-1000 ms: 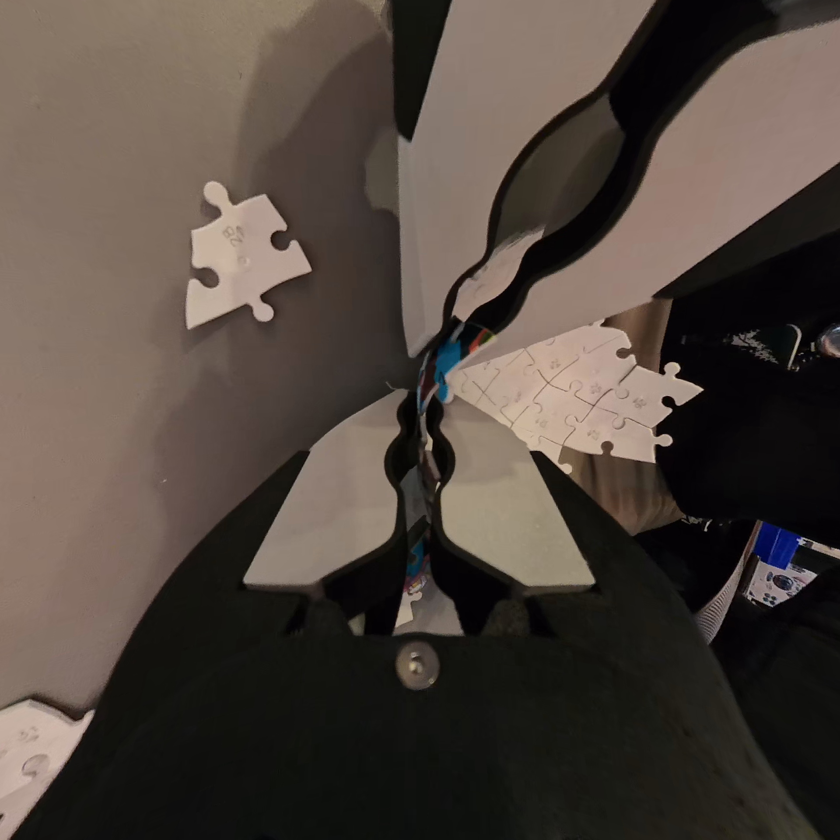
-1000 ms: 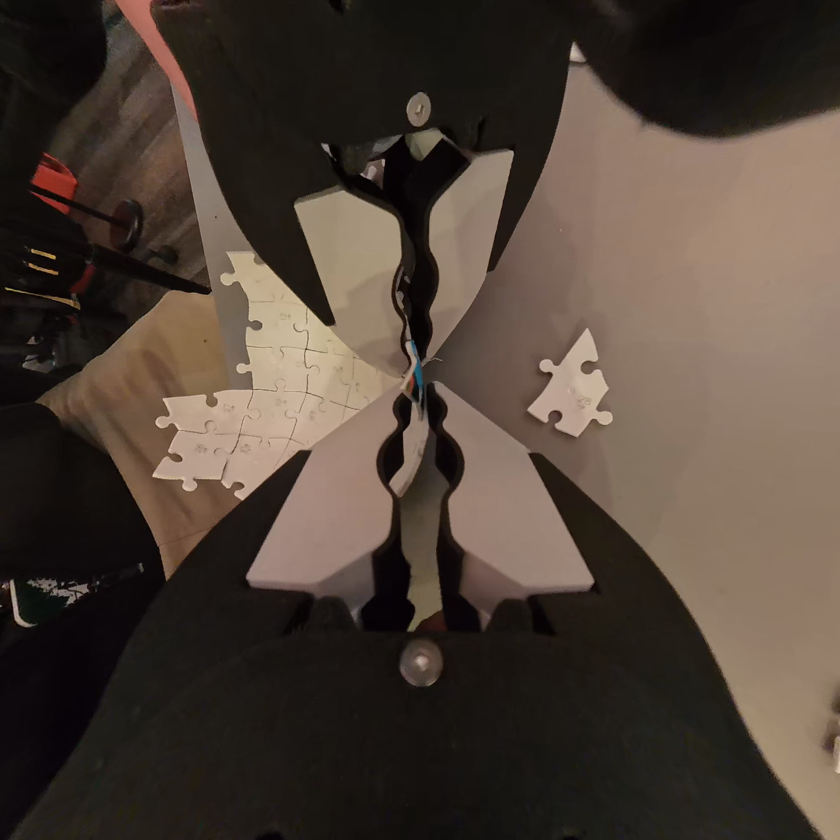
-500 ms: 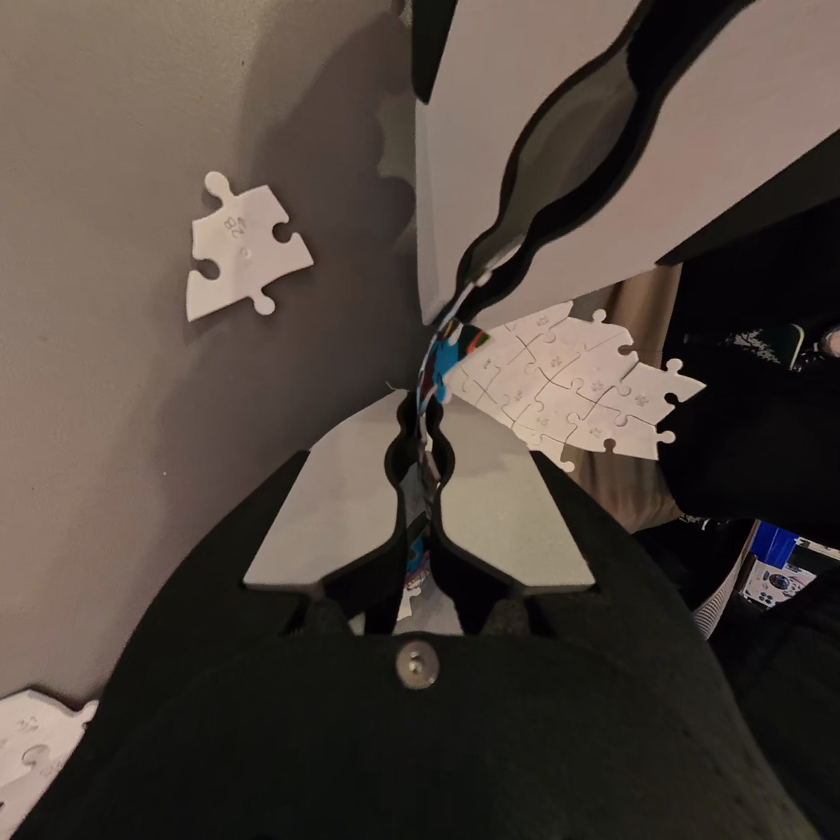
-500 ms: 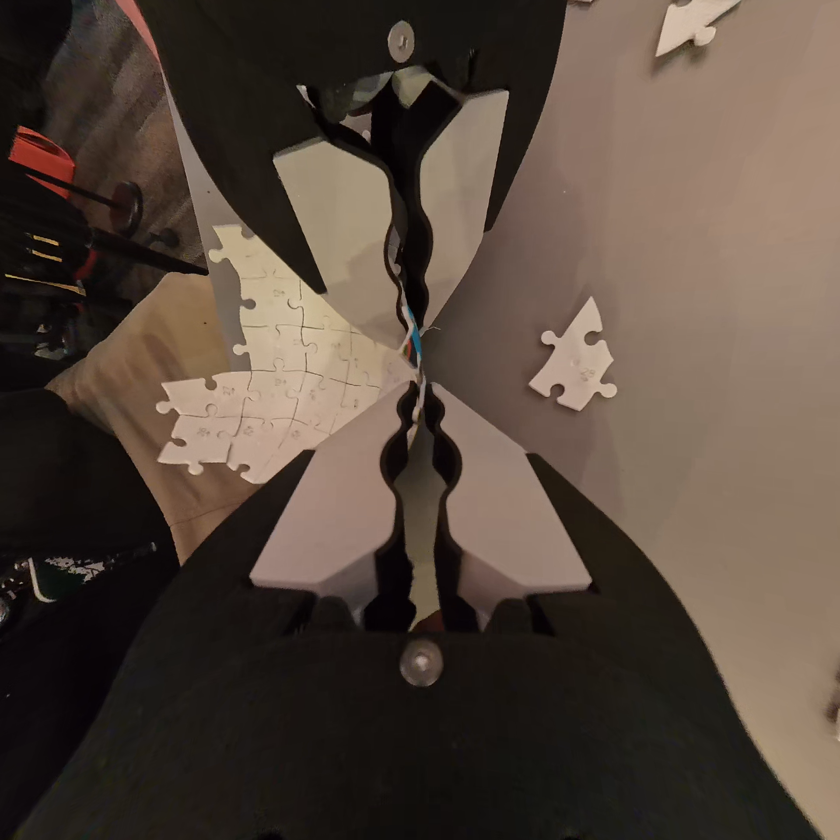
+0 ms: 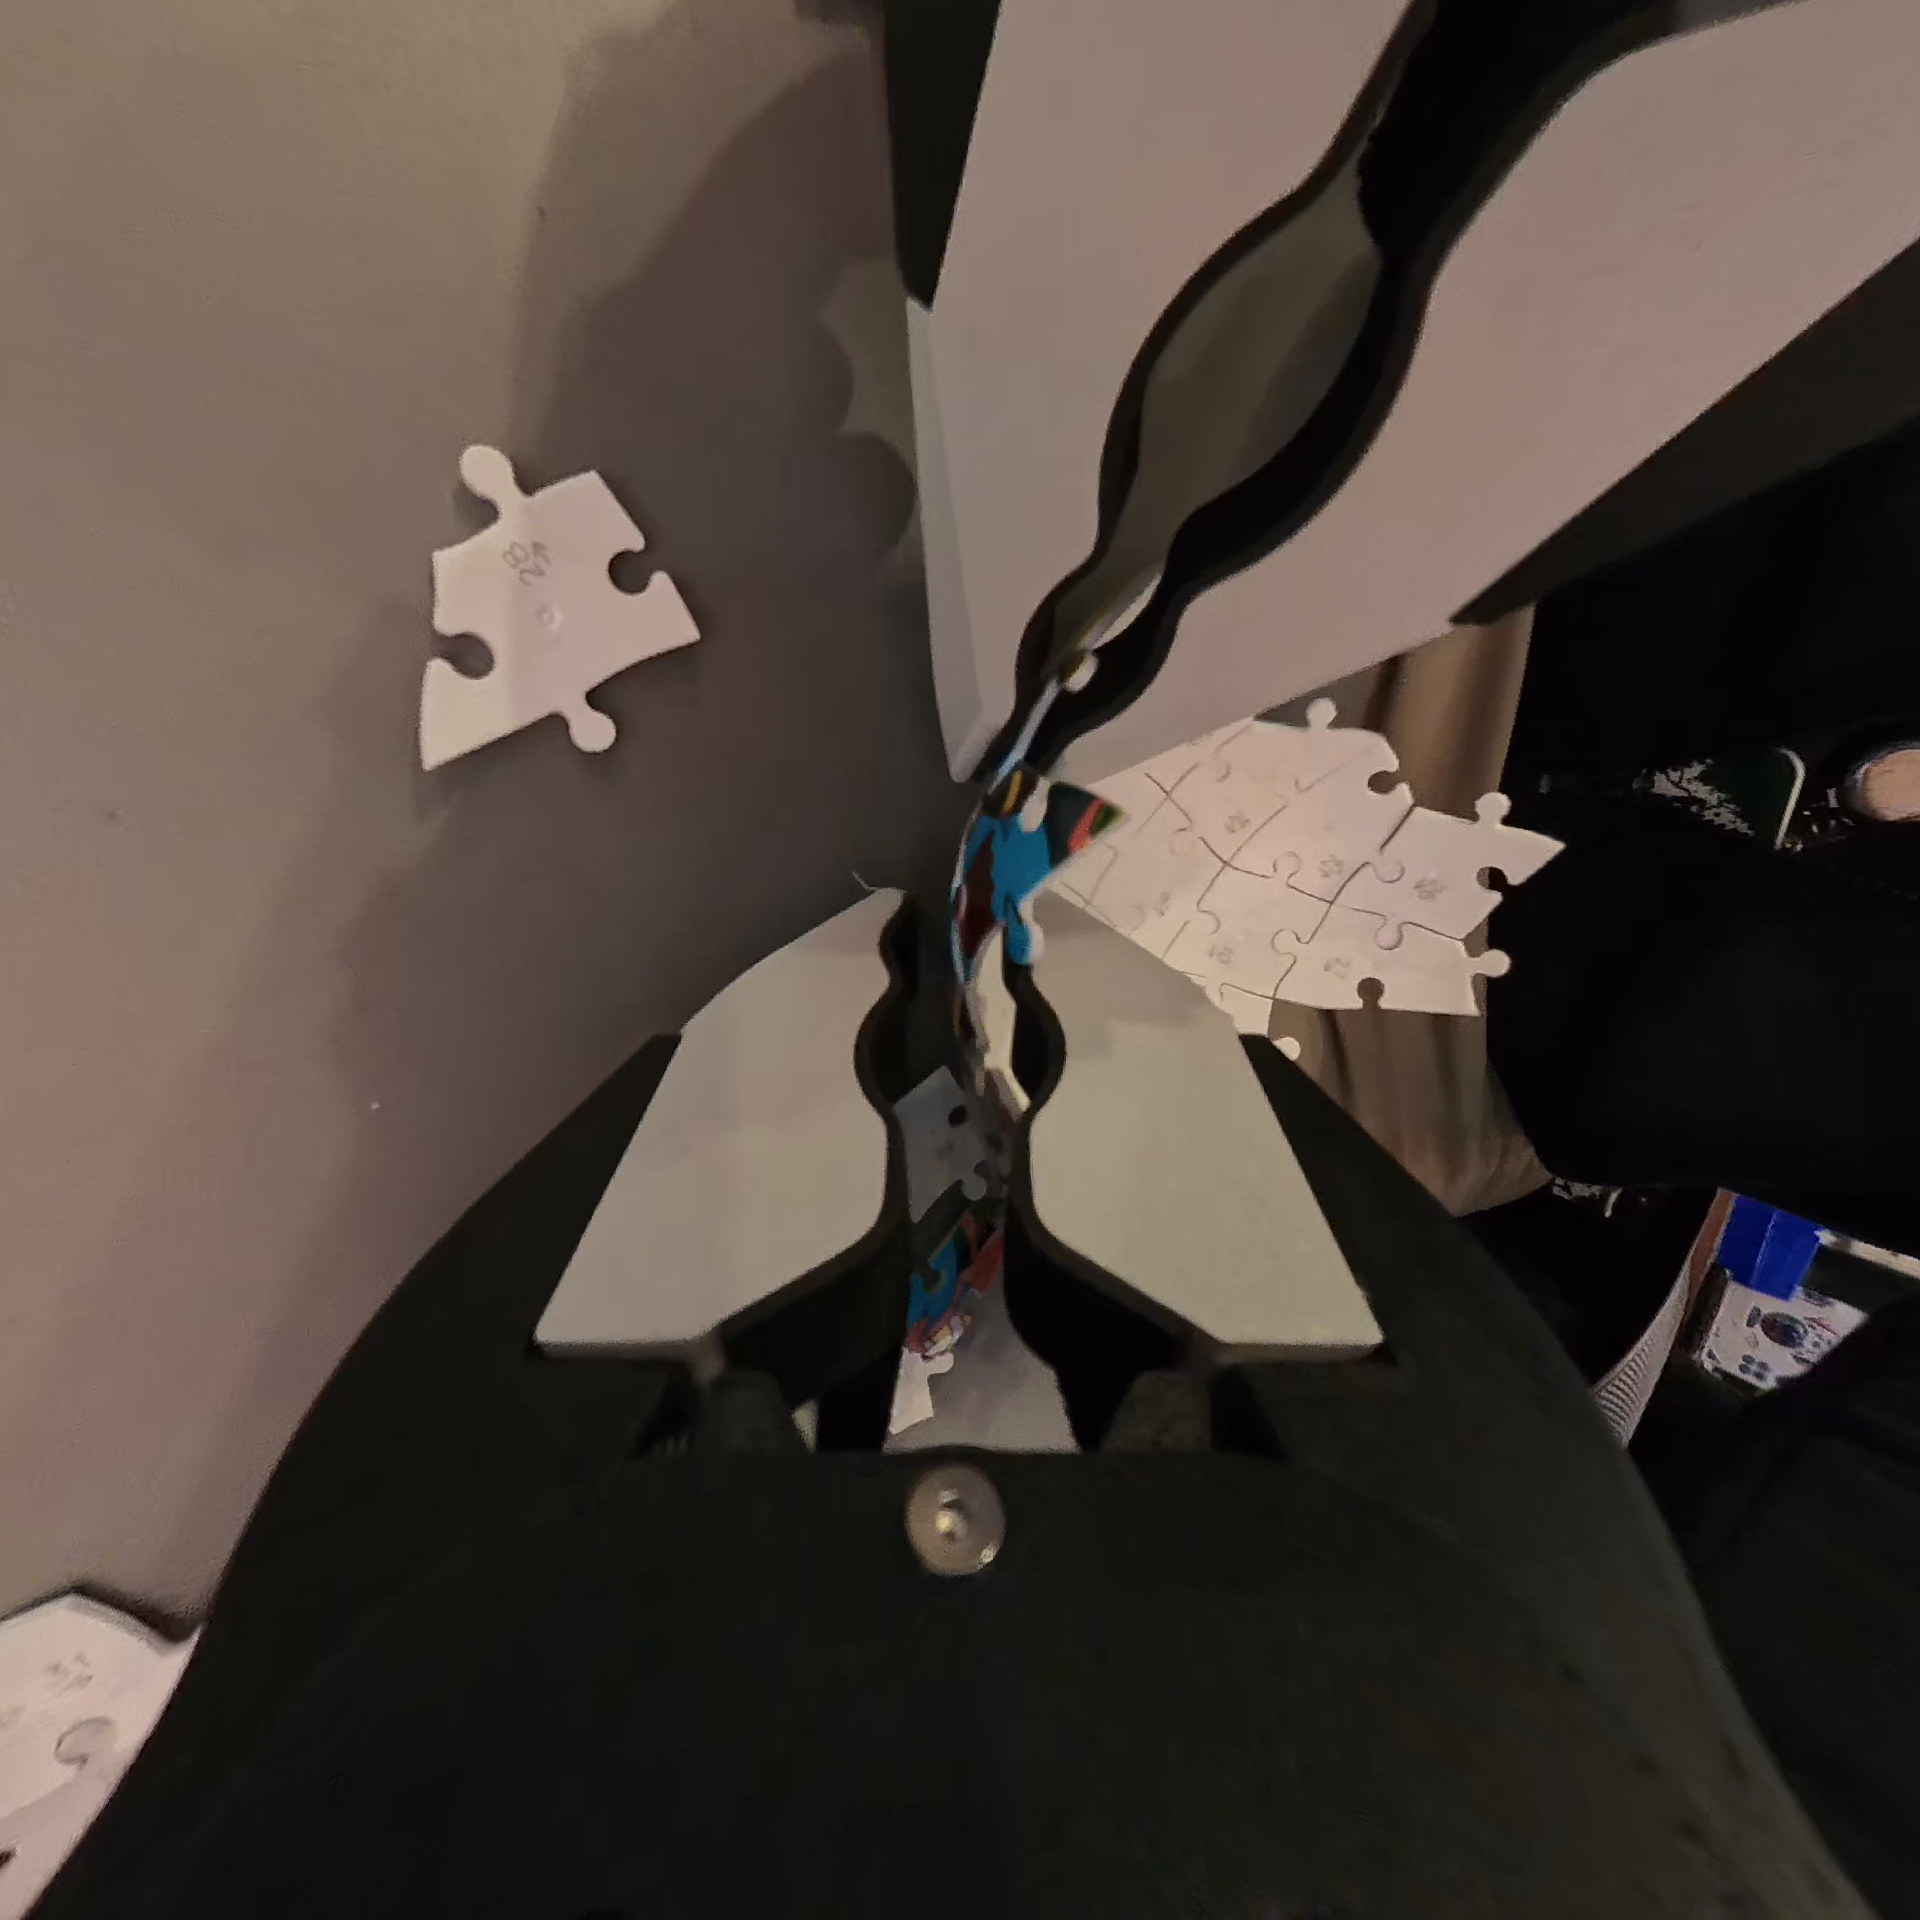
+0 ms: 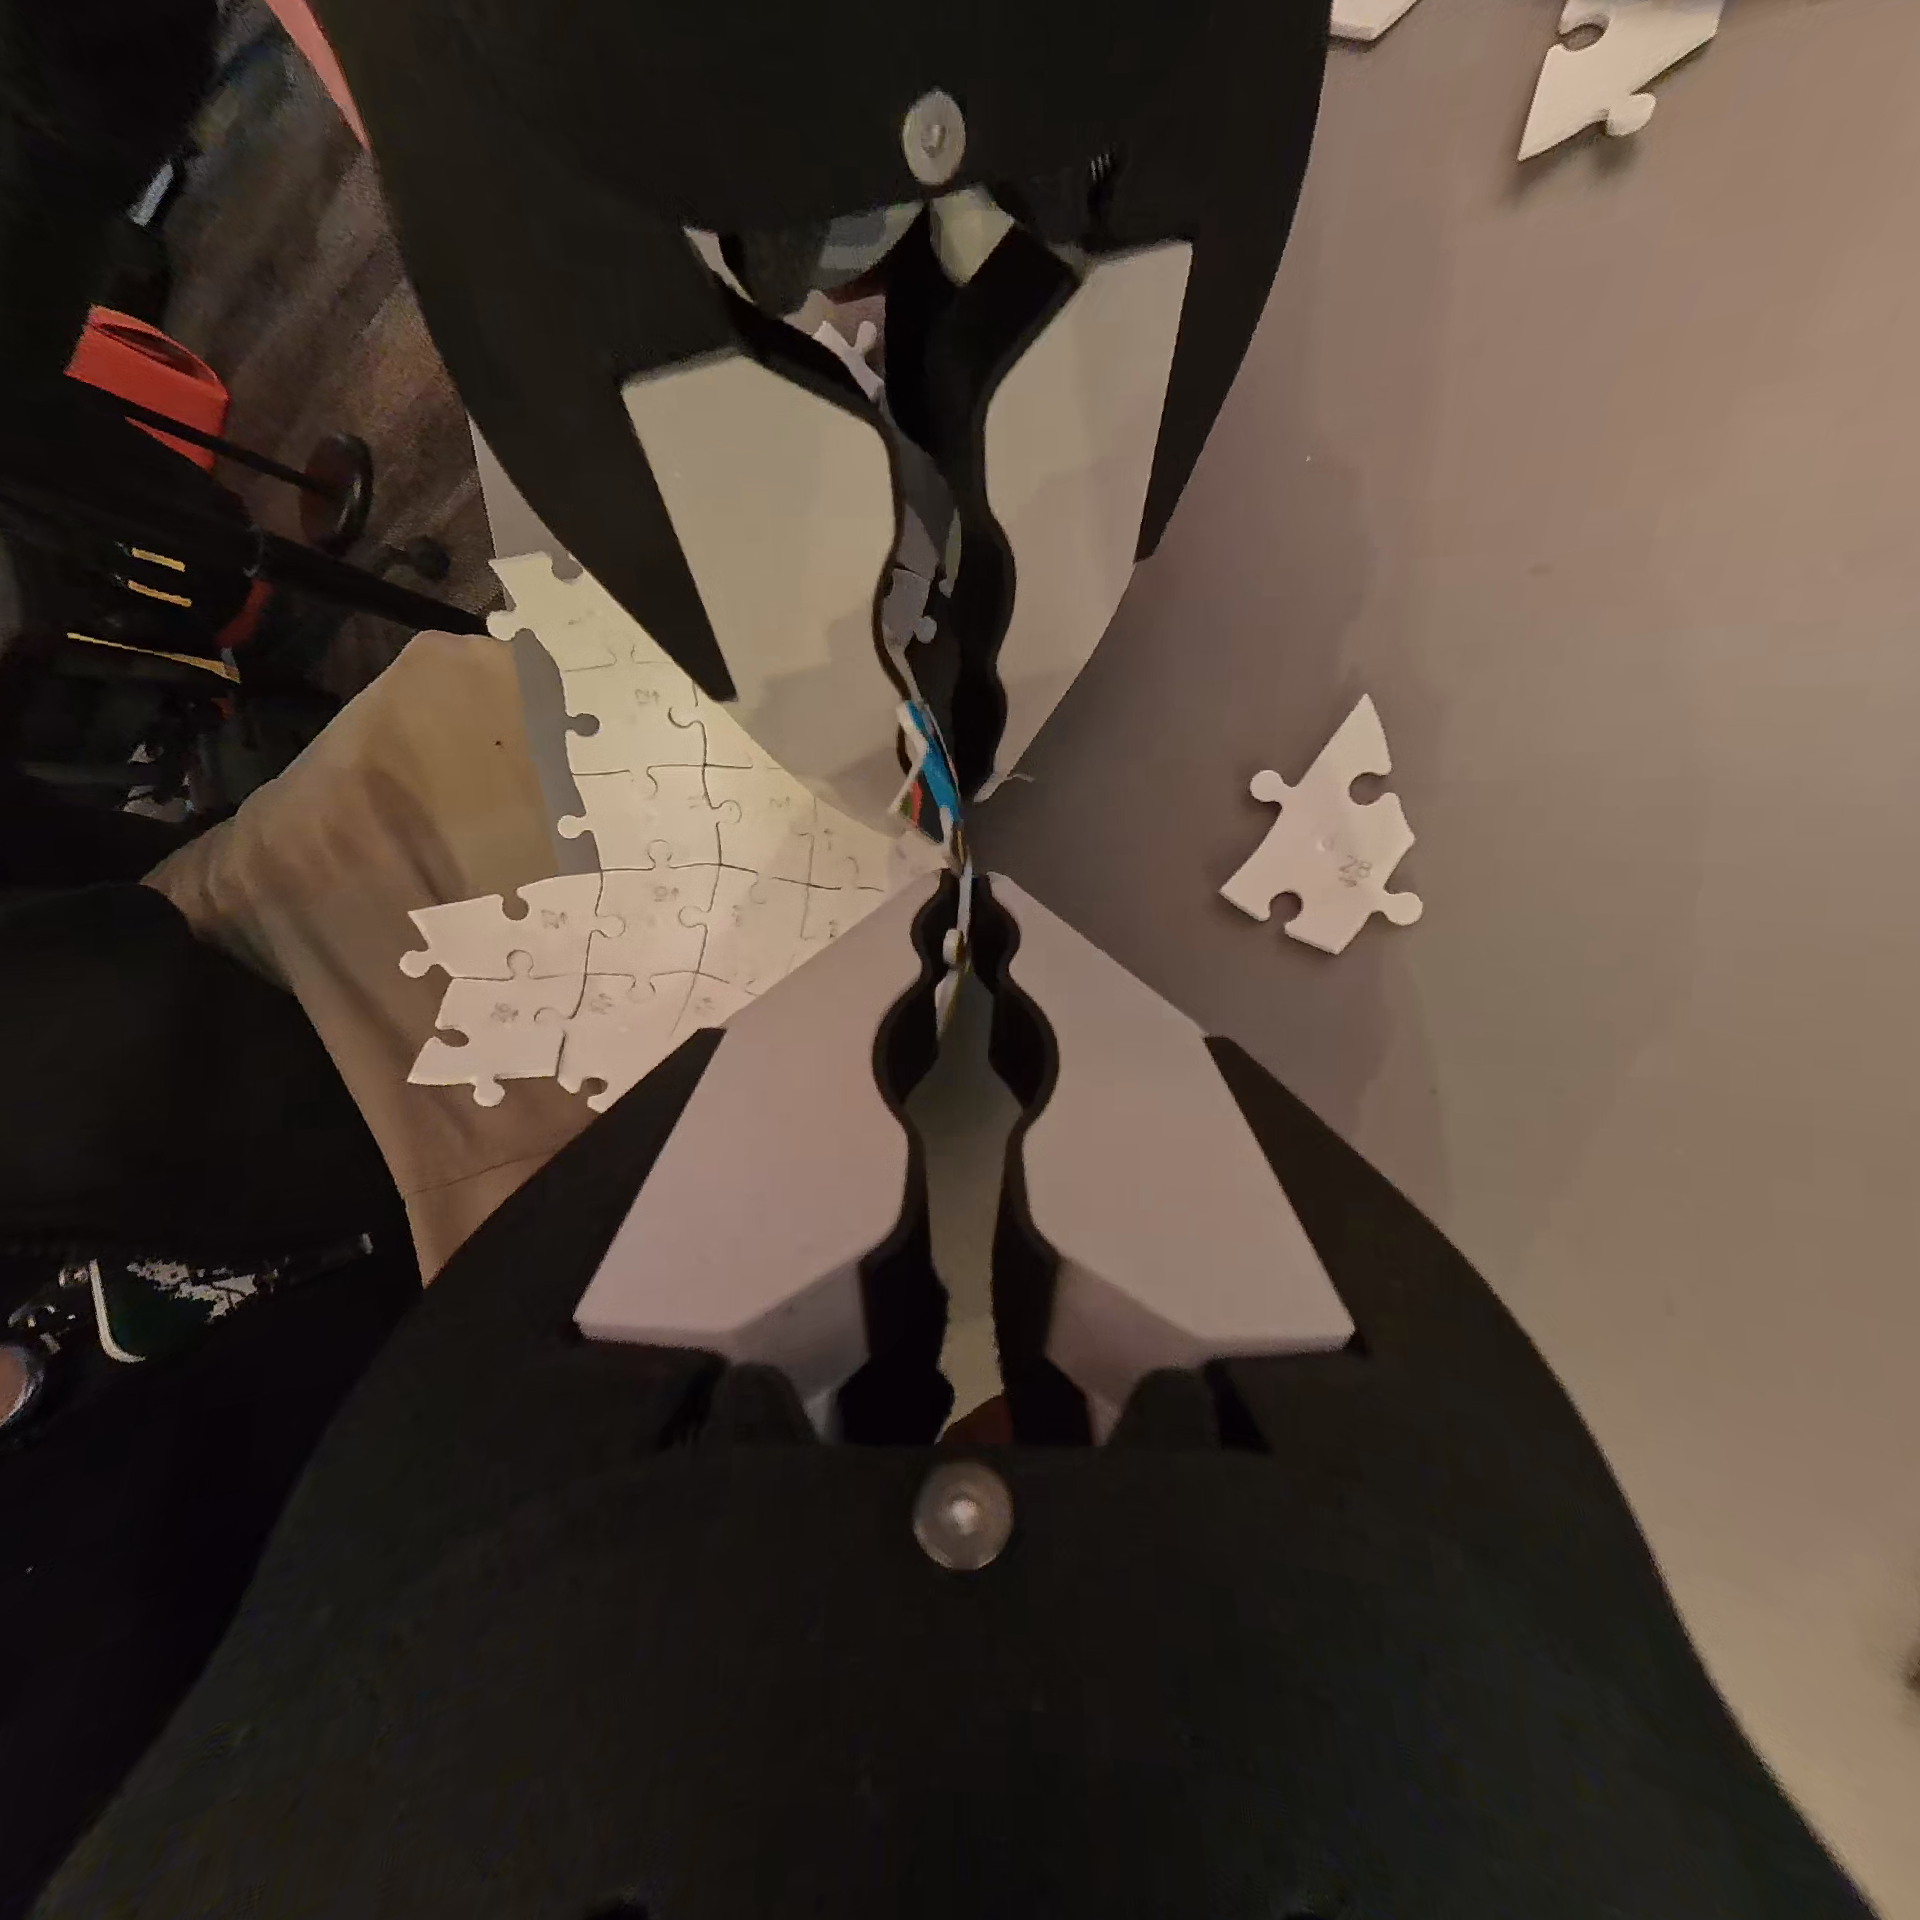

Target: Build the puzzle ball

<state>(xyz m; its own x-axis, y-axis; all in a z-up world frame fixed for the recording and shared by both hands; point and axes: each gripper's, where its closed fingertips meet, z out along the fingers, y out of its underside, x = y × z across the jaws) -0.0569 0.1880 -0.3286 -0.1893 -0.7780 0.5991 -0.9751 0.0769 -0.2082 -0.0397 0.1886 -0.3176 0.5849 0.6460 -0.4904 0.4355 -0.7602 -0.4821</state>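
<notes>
The half-built puzzle ball [image 5: 1299, 883], a curved sheet of interlocked white-backed plastic pieces with a bright blue, black and red printed face, is held in the air edge-on between the two tools, its white sheet fanning out past the edge of the flat grey table [image 5: 208, 312]. The left gripper [image 5: 961, 925], black with pale grey wavy pads, is clamped on one part of the sheet (a strip of printed face shows between its fingers). The right gripper [image 6: 961, 883] meets it tip to tip and is pinched closed on the neighbouring edge of the sheet. One loose white jigsaw piece [image 5: 551, 613] lies flat on the table, well apart from the ball, on the table side of the grippers. Another loose white piece [image 6: 1610, 73] lies farther off on the table.
</notes>
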